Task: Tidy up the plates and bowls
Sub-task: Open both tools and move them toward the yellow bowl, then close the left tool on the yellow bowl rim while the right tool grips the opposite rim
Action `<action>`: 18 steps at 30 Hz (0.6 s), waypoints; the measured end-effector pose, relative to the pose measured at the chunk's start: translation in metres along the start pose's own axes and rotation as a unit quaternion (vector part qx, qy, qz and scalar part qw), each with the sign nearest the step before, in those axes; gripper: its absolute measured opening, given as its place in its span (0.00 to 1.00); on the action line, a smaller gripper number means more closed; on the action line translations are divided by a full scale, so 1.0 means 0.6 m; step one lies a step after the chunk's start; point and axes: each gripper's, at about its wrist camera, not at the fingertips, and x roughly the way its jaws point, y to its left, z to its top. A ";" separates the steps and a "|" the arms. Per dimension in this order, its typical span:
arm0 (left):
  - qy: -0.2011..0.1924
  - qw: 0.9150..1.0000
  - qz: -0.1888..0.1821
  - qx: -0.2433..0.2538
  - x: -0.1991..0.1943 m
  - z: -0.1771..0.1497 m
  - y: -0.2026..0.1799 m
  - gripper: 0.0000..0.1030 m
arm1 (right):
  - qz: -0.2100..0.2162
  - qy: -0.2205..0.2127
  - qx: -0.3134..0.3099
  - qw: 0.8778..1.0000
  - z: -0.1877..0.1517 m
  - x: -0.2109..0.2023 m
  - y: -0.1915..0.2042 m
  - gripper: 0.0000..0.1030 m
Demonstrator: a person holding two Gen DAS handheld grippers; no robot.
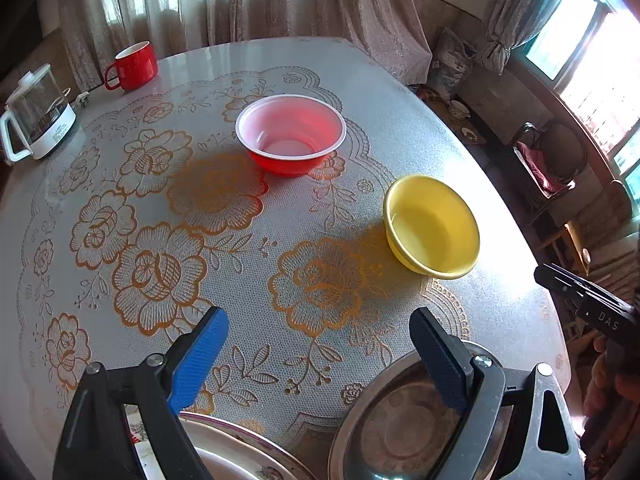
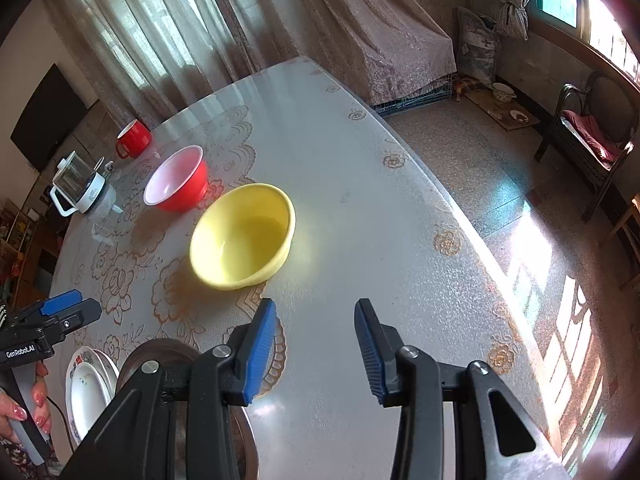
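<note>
On the floral tablecloth a red bowl [image 1: 291, 136] with a white inside stands behind a yellow bowl [image 1: 432, 226]; both are upright and hold nothing. My left gripper [image 1: 320, 320] hangs wide open over bare cloth, nothing between its fingers. Just below it are a steel plate [image 1: 400, 420] and a white flowered plate [image 1: 240, 448], each partly hidden by the gripper's body. My right gripper [image 2: 316, 312] is open and holds nothing, just short of the yellow bowl [image 2: 240, 236]. Past that is the red bowl [image 2: 176, 180]. Stacked white plates [image 2: 90, 384] lie at lower left.
A red mug [image 1: 134, 66] and a glass kettle [image 1: 36, 116] stand at the far left of the table. The table edge [image 2: 436, 196] curves along the right, with tiled floor and a chair [image 2: 592, 136] beyond. A hand [image 2: 24, 412] holds the left gripper [image 2: 60, 308].
</note>
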 end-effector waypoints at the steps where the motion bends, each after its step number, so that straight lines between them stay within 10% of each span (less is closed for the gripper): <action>1: 0.002 1.000 0.003 -0.001 0.006 0.004 -0.003 0.90 | 0.003 0.002 -0.001 1.000 0.009 0.006 -0.002 0.40; 18: 0.035 0.999 0.023 0.030 0.111 0.081 -0.068 0.85 | 0.052 0.050 -0.020 0.997 0.108 0.129 0.009 0.40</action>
